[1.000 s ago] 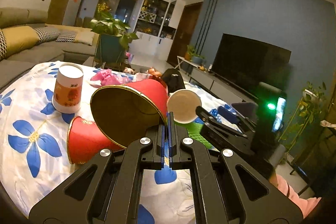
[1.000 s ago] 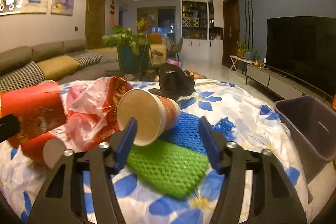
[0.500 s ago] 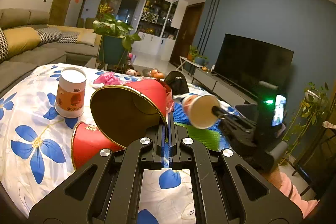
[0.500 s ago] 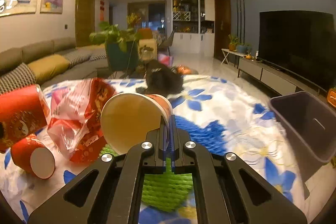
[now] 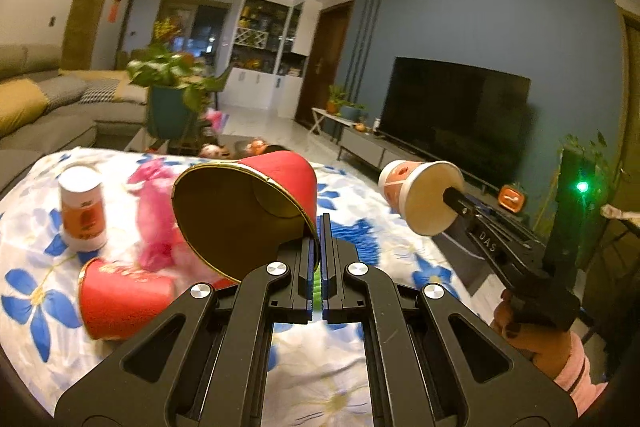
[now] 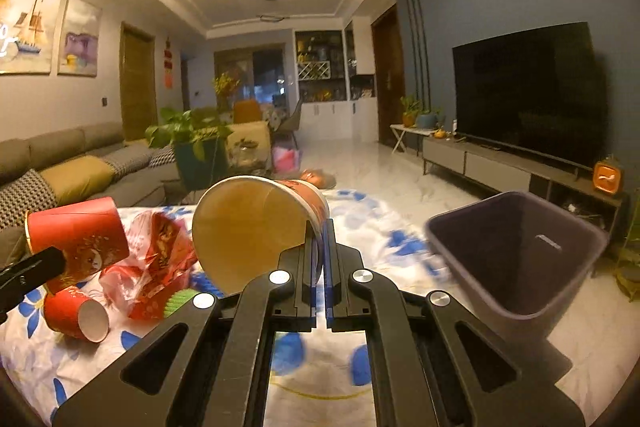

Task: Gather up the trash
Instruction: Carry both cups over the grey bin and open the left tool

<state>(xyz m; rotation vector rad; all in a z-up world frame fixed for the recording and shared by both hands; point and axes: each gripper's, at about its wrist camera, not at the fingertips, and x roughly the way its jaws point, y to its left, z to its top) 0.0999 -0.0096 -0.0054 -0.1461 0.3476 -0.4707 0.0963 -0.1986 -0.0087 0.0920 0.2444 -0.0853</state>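
Note:
My left gripper [image 5: 320, 227] is shut on the rim of a large red paper cup [image 5: 248, 203], held above the flowered table; the cup also shows in the right wrist view [image 6: 76, 235]. My right gripper [image 6: 320, 231] is shut on the rim of a white-and-orange paper cup [image 6: 256, 227], lifted off the table; it also shows in the left wrist view [image 5: 424, 195]. A dark purple bin [image 6: 516, 255] stands to the right of the table, mouth open.
On the flowered tablecloth [image 5: 32, 291] lie a small red cup on its side [image 5: 120, 299], an upright orange-labelled can [image 5: 82, 215], a pink and red plastic bag [image 6: 152, 259] and a green net piece [image 6: 178, 301]. A sofa is at the left, a TV at the right.
My right gripper closed on the white-and-orange cup, lifted it off the table and swung right towards the bin. My left gripper kept its hold on the red cup and rose slightly.

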